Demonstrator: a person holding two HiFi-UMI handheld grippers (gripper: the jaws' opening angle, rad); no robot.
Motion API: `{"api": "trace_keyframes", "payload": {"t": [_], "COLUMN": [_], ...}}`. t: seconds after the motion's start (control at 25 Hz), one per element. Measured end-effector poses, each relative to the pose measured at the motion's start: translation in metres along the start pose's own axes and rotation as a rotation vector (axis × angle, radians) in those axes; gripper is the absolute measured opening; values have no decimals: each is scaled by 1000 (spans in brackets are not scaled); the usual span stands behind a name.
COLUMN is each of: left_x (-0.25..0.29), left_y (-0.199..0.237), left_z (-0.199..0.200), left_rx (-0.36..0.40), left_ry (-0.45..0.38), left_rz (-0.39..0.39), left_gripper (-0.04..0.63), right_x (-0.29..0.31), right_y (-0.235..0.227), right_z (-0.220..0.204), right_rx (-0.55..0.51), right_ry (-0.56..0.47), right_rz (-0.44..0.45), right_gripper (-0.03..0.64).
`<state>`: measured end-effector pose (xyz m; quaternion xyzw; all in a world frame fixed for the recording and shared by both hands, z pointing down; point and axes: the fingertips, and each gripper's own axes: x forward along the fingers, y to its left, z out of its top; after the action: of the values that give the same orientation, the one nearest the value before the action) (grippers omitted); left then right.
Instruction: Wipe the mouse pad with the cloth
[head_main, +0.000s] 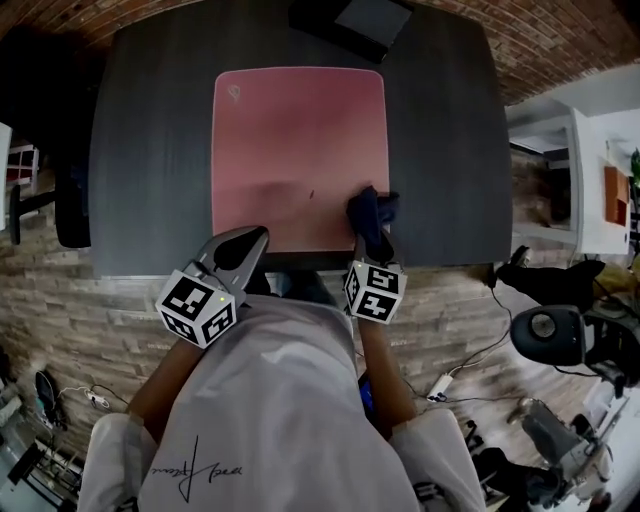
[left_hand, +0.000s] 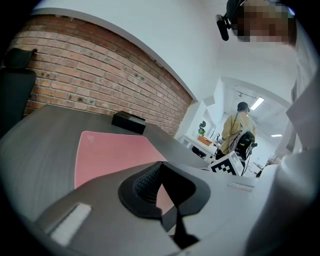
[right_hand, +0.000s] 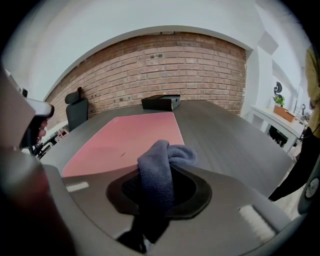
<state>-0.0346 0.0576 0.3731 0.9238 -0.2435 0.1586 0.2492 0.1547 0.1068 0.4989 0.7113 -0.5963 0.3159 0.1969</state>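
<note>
Broadly, a dark grey table (head_main: 150, 150) fills the head view, with a pink mouse pad (head_main: 298, 150) lying flat at its middle and a black box (head_main: 350, 25) at the far edge beyond it. The left gripper (head_main: 245, 245) hangs at the table's near edge, by the pad's near left corner, its jaws a little apart with nothing between them (pink pad shows through the gap). The right gripper (head_main: 378, 243) is clamped on a dark blue cloth (head_main: 370, 210), which bunches out past the jaw tips over the pad's near right corner.
</note>
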Motion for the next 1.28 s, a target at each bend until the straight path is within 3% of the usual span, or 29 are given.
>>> {"api": "trace_keyframes", "payload": {"t": [0.36,1.28], "left_x": [-14,-12], "left_y": [8,14], "left_z": [-12,-12], "left_rx": [-42,-156], "left_ry": [-6,-22], "left_rz": [26,23], "left_gripper": [14,14], "right_x": [19,27], "right_y": [18,34], "right_z": [-25,-28], "right_rx": [39,60], "right_ry": [102,119], "right_rz": [77,87], "right_gripper": [78,78]}}
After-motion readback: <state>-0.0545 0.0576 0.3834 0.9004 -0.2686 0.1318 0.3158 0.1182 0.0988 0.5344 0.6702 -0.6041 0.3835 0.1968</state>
